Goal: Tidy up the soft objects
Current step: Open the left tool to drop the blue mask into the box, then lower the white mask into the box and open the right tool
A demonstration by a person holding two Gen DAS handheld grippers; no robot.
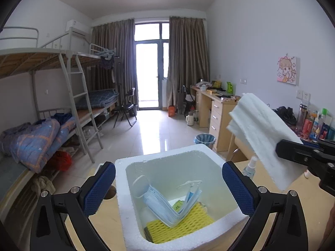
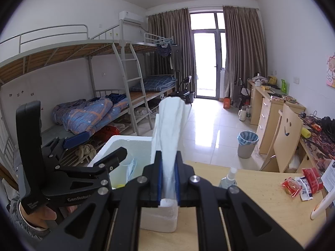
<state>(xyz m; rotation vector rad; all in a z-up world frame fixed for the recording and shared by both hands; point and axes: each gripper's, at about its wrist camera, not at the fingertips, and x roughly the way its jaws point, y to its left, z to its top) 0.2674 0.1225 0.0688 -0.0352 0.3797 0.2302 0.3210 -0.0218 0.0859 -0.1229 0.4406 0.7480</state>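
The left gripper (image 1: 168,190) is hovering with its jaws spread wide and empty above the white foam box (image 1: 134,226), where a blue face mask (image 1: 167,207) is lying just ahead between the pads, while the right gripper (image 2: 167,179), off to its right, is clamping a folded white cloth (image 2: 170,125) upright.

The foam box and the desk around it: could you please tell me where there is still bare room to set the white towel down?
Foam box: its far half is bare; mask and yellow net crowd the near floor. Desk: bare wood between spray bottle and snack packets; the right edge is cluttered.
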